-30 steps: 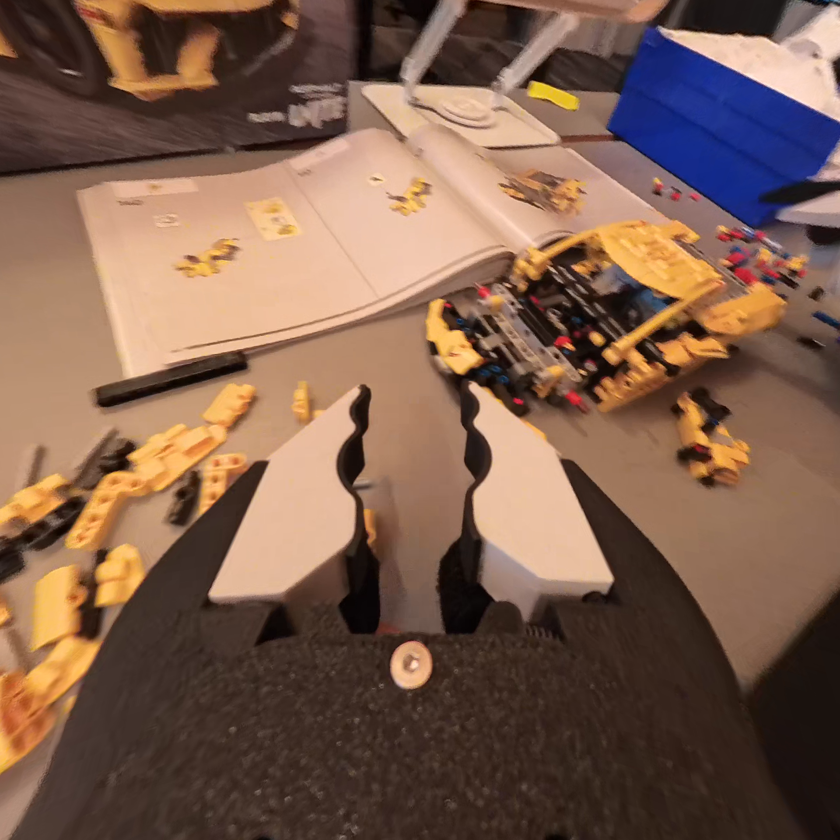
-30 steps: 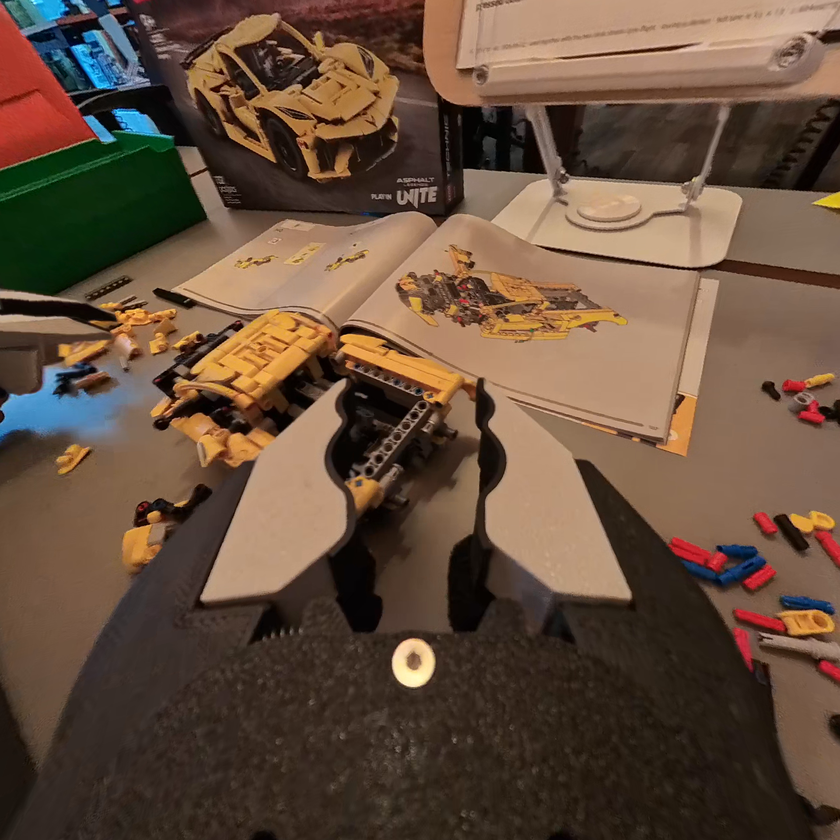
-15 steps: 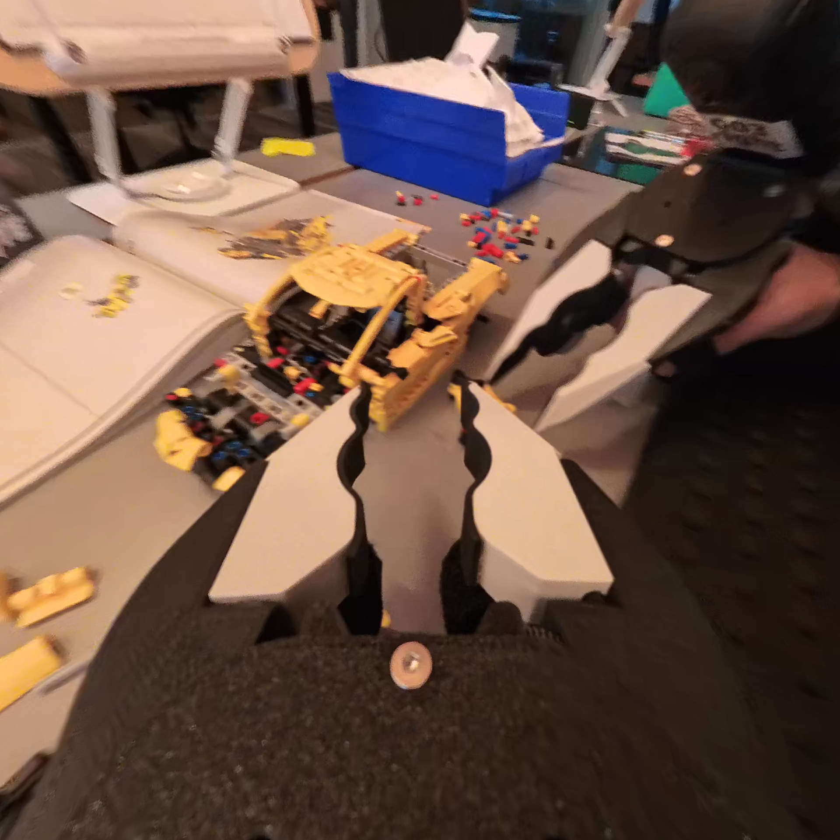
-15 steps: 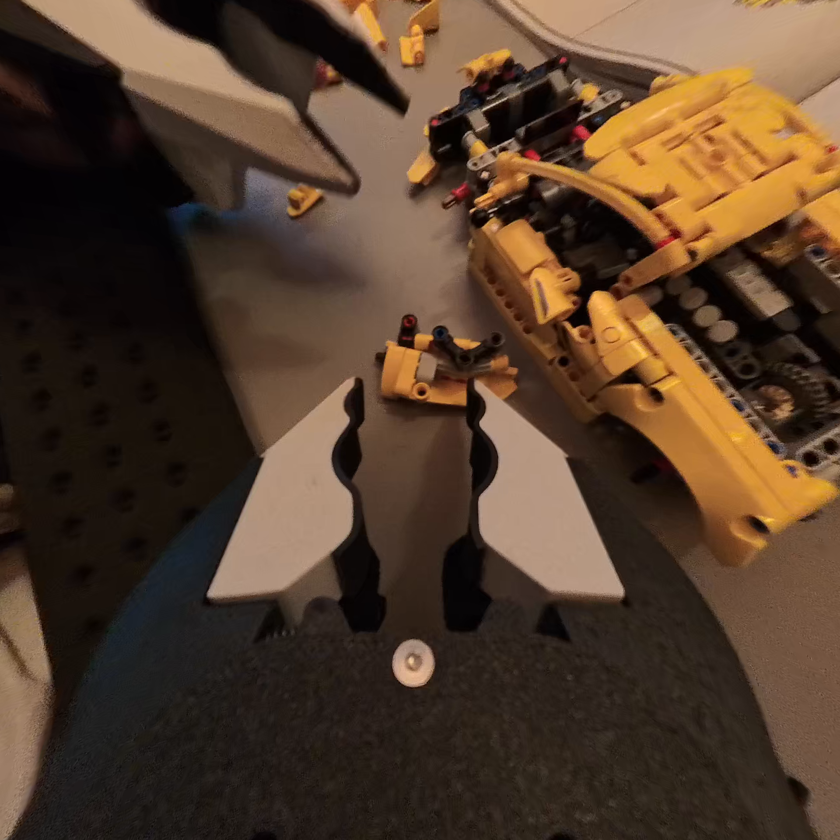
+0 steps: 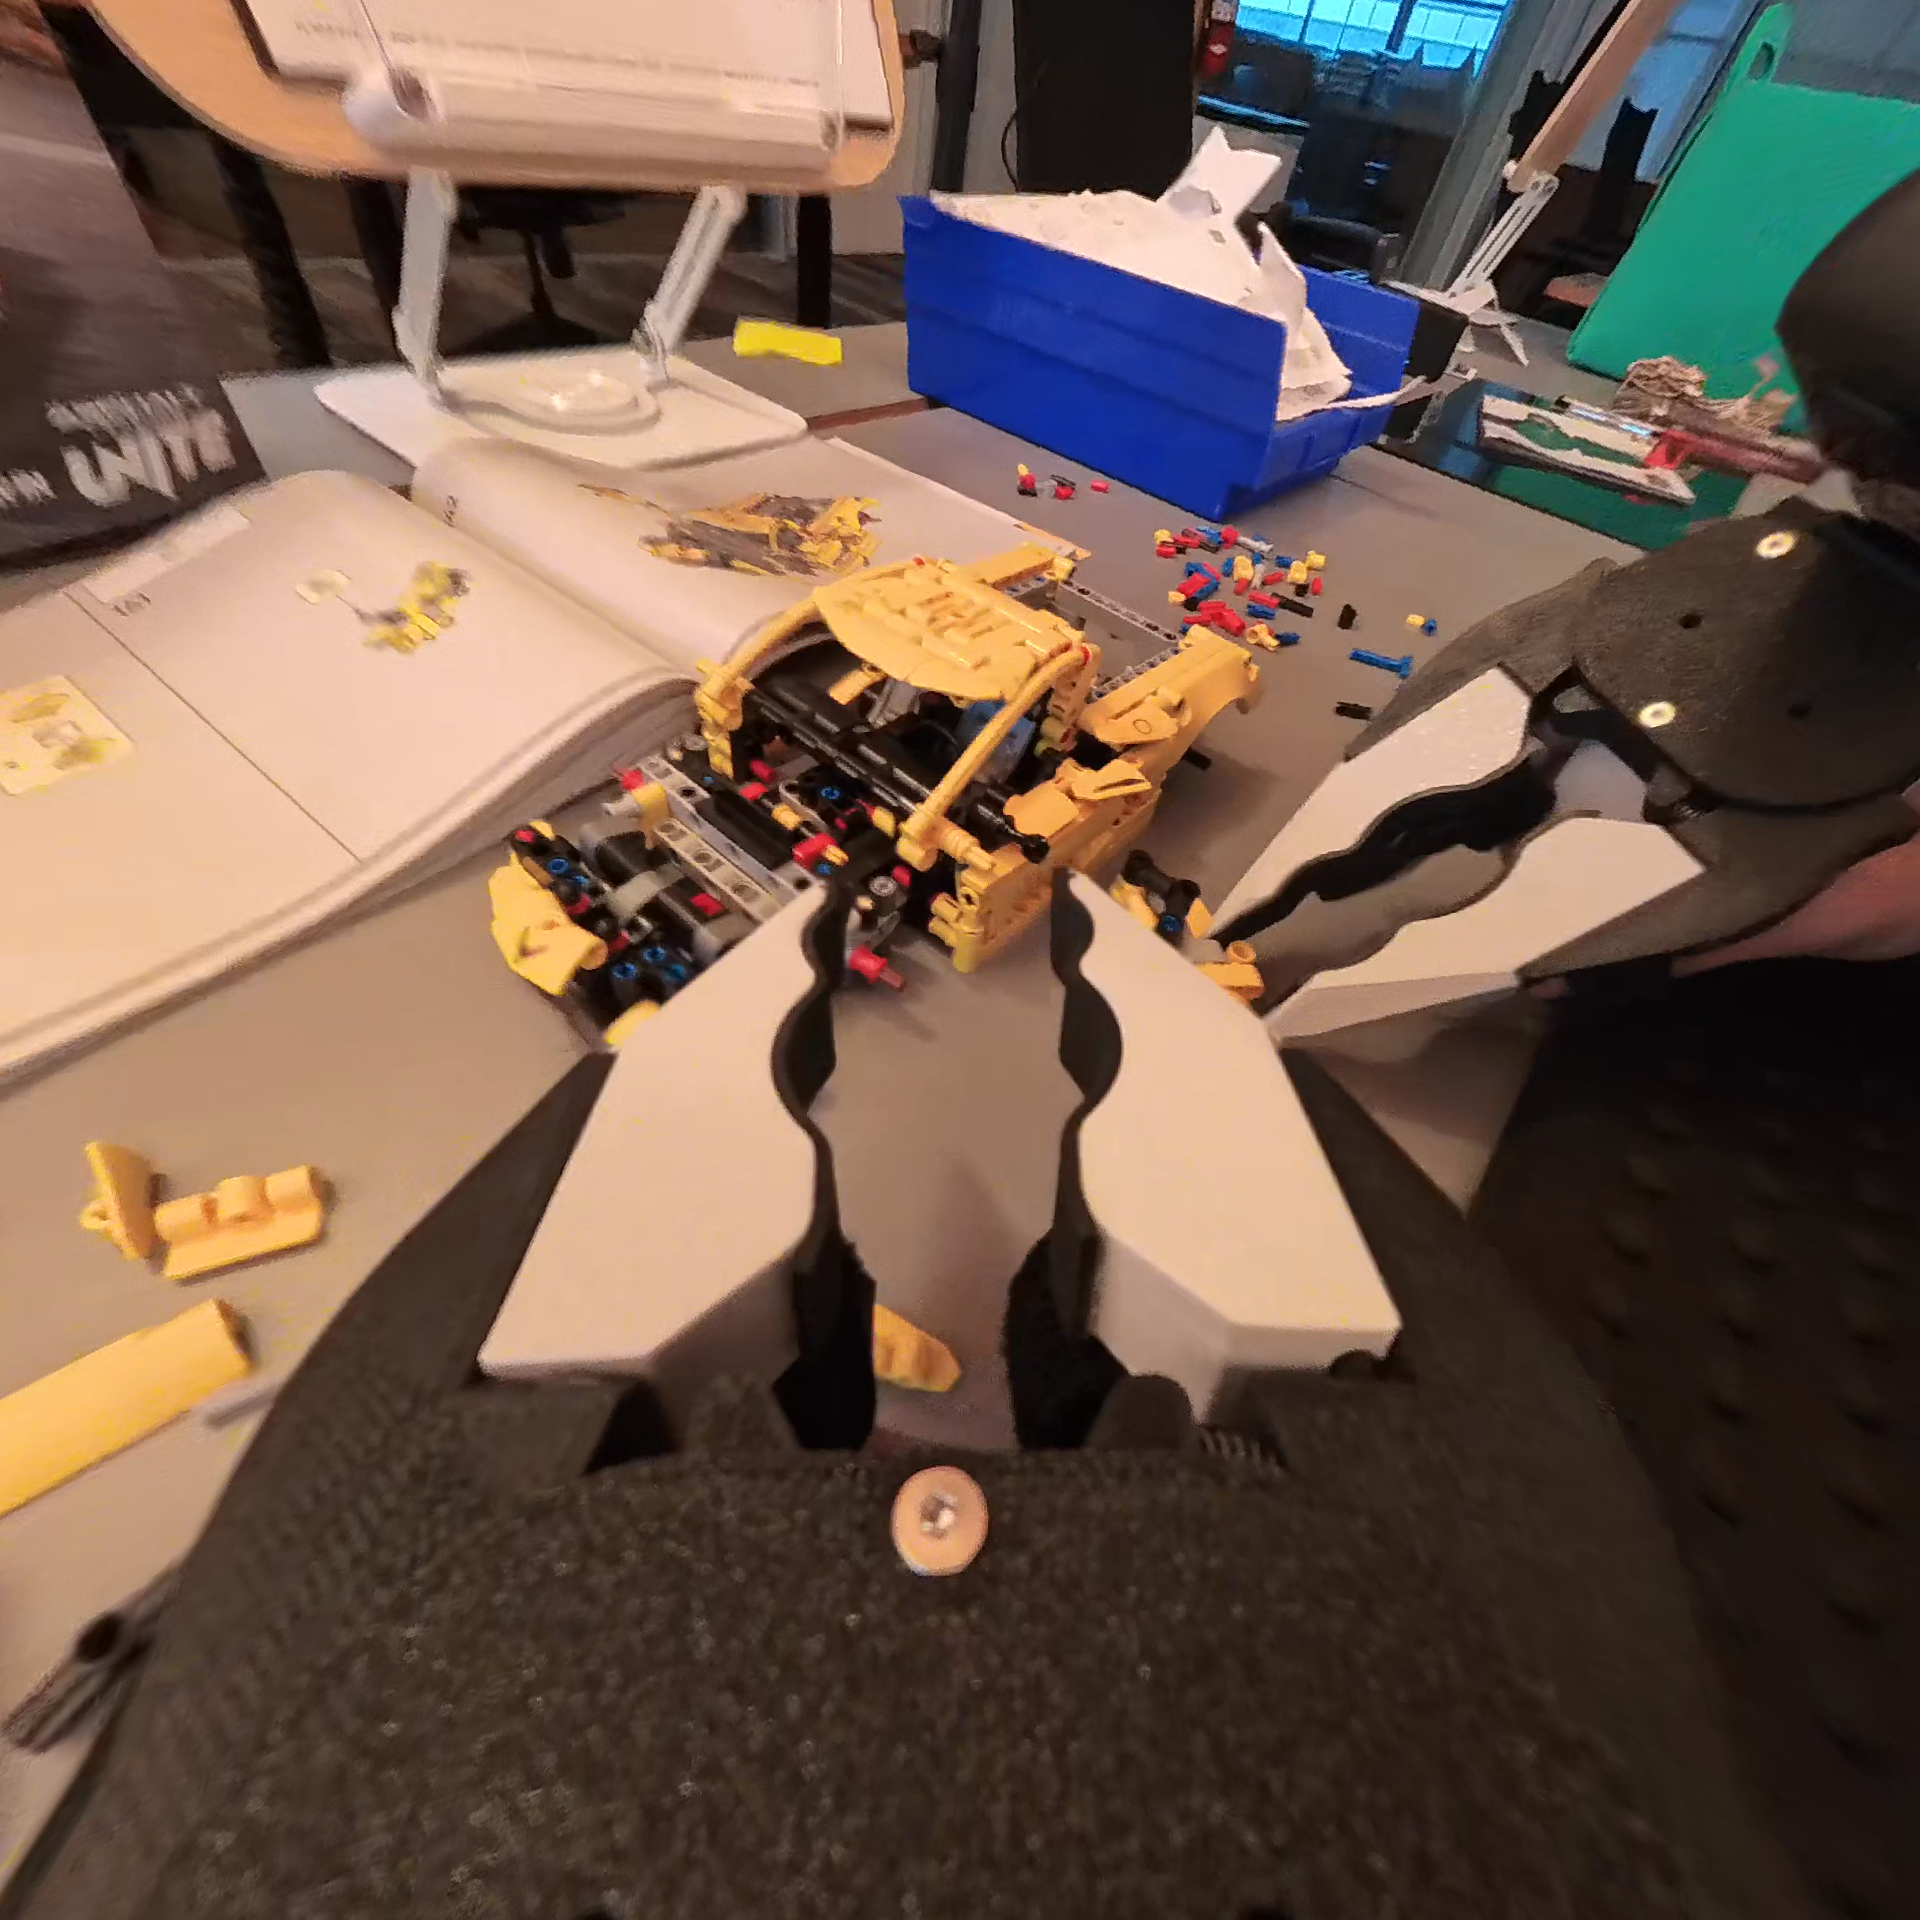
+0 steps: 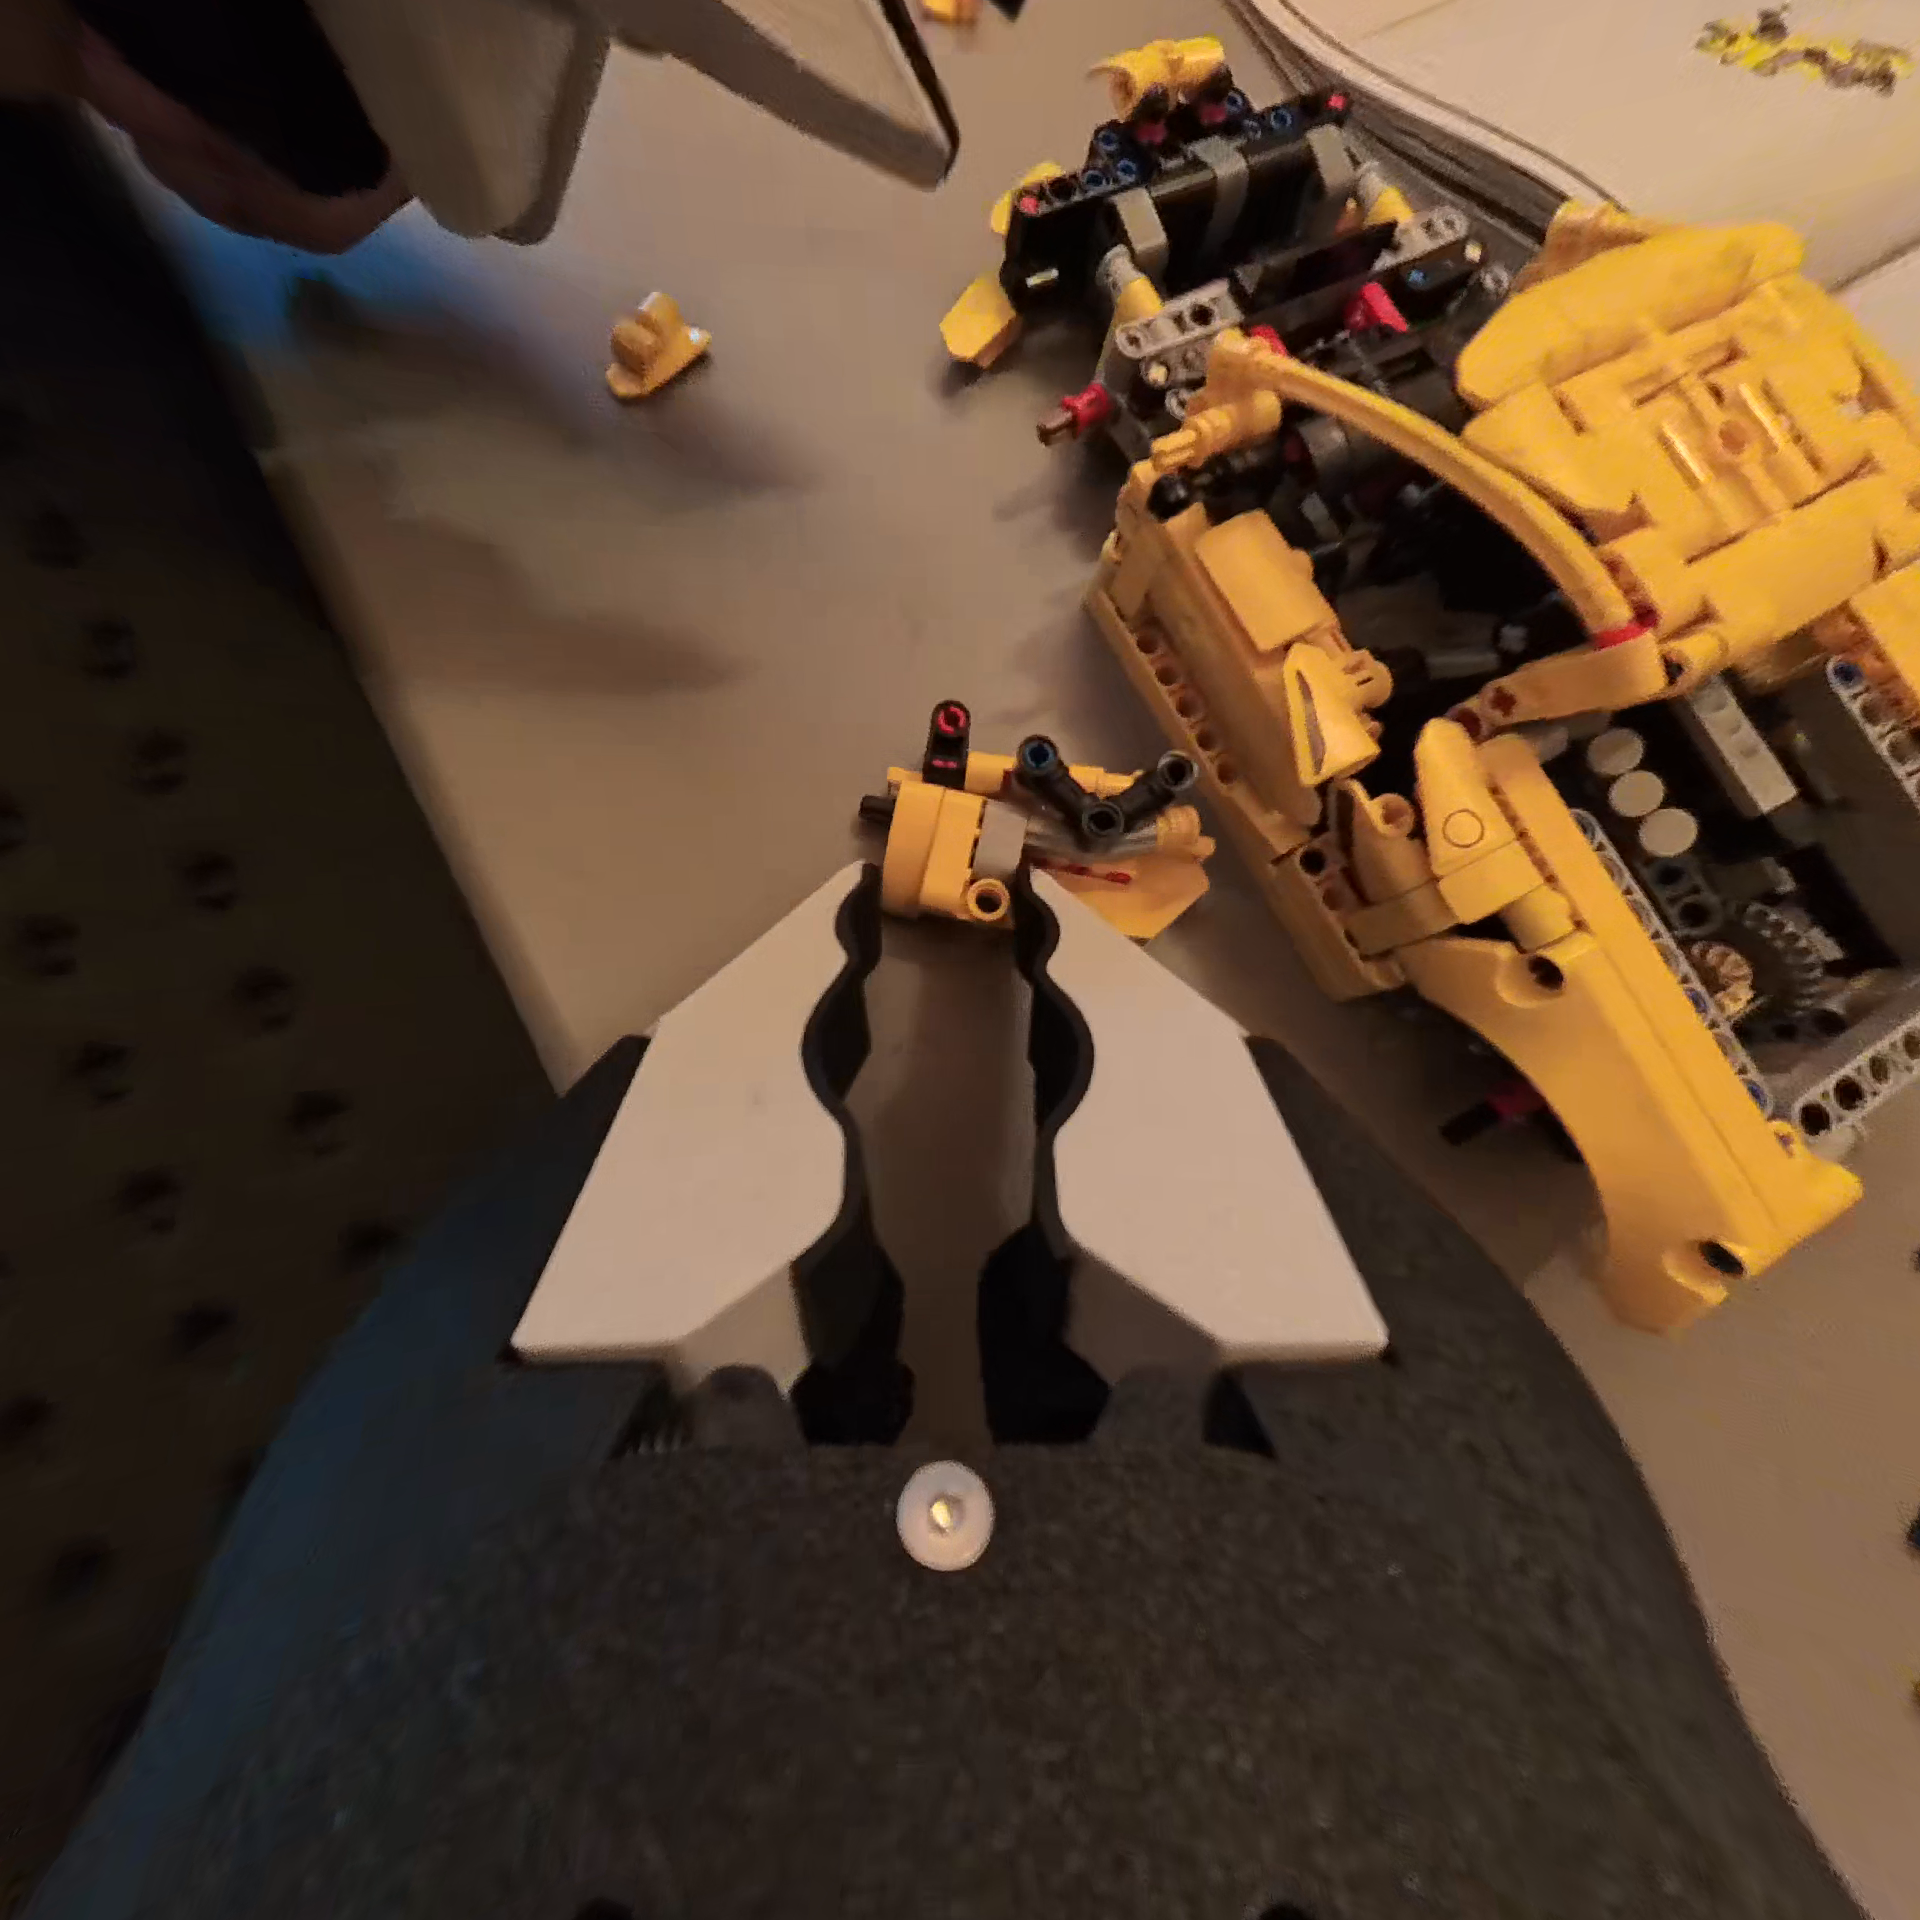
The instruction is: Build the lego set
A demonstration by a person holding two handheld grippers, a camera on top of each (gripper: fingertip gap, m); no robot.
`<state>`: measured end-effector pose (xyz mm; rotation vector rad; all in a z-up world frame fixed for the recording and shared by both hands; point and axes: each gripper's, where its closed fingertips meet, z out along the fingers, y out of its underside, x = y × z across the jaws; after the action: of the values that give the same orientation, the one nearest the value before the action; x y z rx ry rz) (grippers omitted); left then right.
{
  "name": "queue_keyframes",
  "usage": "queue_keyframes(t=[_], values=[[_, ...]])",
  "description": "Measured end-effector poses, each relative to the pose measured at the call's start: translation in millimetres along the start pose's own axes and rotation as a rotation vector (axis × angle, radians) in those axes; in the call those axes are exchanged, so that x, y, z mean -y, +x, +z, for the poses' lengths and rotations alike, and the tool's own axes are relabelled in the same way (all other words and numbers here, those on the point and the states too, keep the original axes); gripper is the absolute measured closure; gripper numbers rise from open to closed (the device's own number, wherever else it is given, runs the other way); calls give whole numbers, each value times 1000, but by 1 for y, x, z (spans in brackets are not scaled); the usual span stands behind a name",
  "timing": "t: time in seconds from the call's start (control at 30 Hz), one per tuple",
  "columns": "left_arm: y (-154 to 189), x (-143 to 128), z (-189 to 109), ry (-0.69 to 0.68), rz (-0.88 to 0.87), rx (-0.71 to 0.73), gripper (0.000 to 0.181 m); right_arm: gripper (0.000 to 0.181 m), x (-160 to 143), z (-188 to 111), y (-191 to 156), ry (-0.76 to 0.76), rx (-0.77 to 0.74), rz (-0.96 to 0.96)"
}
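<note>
Left claw [image 5: 940,925]: fingers parted, gripping nothing, poised over the grey tabletop [image 5: 312,1060] just near of the car model.
Right claw [image 6: 940,883]: fingers parted, tips either side of the near end of a small yellow sub-assembly [image 6: 1023,842]; whether they touch it is unclear.
Car model [image 5: 914,769]: part-built yellow lego, mid-tabletop, against the open instruction book [image 5: 343,665].
Loose pieces [image 5: 1247,592]: small red, blue and yellow pins scattered far right.

Part-built yellow car [image 5: 935,769] sits upright on the grey bench [image 5: 312,1060], roof and side panels on, black-and-grey frame with red and blue pins exposed at one end. Small yellow sub-assembly [image 6: 1023,842] lies just beside the car's flank, apparently not touching it. Loose yellow pieces [image 5: 203,1216] and small red, blue, yellow pins [image 5: 1242,587] lie scattered apart.
</note>
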<state>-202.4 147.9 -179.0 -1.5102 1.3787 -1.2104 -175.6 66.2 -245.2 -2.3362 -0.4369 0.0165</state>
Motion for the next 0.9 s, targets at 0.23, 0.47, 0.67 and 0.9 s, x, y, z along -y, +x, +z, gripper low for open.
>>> queue_keyframes(t=[0.23,0.47,0.67,0.9], values=[[32,13,-8,35,-225,-229,141,157,52,-24,-12,276,-95,-215],[45,42,-27,236,-325,-406,137,157,94,-43,-10,547,-65,-82],[52,35,-15,186,-331,-386,136,157,99,-46,-7,597,-130,-163],[55,35,-8,177,-378,-392,136,158,102,-48,-9,616,-207,-256]])
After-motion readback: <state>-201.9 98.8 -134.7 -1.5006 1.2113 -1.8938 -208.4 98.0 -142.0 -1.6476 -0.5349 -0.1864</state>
